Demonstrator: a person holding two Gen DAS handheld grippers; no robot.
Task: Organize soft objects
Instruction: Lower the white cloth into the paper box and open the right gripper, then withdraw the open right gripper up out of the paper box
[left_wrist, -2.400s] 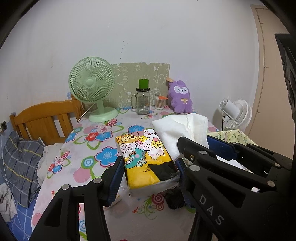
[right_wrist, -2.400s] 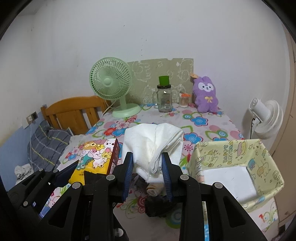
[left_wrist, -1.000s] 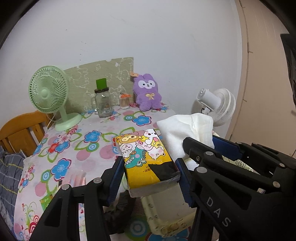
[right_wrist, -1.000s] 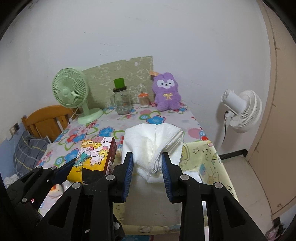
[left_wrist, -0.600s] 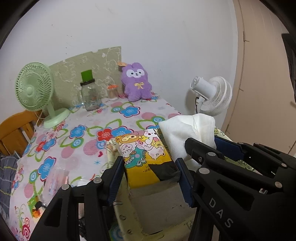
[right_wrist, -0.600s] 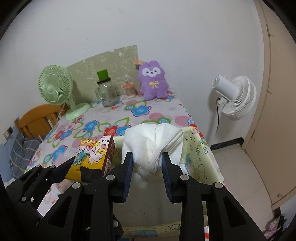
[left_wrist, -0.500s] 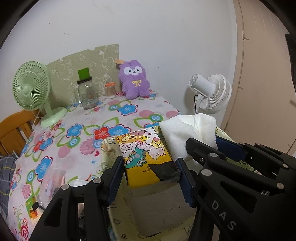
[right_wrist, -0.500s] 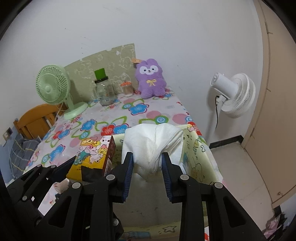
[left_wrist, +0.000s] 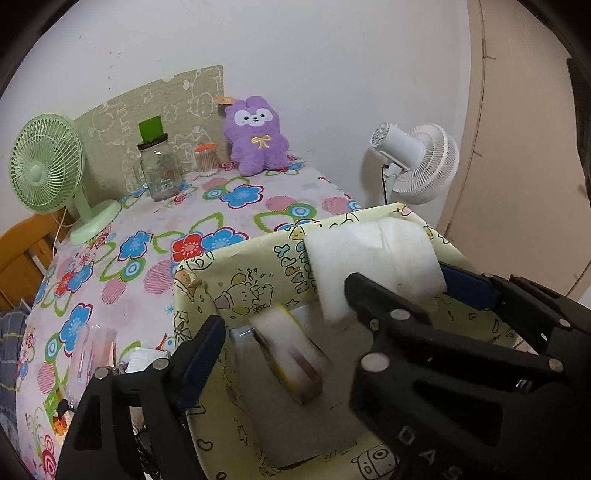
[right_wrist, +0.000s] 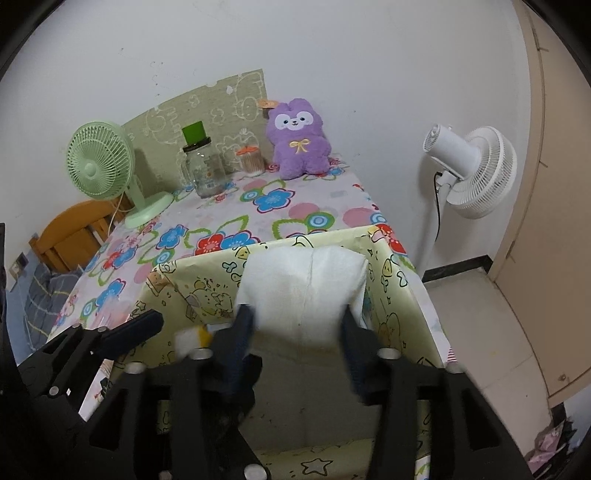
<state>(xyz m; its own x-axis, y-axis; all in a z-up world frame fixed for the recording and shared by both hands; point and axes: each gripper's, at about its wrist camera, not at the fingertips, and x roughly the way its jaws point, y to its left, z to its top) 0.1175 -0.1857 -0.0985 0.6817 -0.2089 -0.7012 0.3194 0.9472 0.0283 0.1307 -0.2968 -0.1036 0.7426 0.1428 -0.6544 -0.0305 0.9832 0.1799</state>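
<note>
Both tools are held over the pale yellow cartoon-print fabric basket (left_wrist: 236, 280). The left gripper (left_wrist: 284, 314) has just been opening; its jaws stand wide, and the blurred yellow tissue pack (left_wrist: 291, 354) is seen loose inside the basket. The right gripper (right_wrist: 297, 326) has also been opening; the folded white towel (right_wrist: 303, 291) lies between its jaws, with pad contact not discernible.

Two fans: one green (left_wrist: 46, 162), one white (left_wrist: 417, 162); one purple plush (left_wrist: 256, 134), one glass jar (left_wrist: 157, 168), one fabric bin (left_wrist: 229, 280)
</note>
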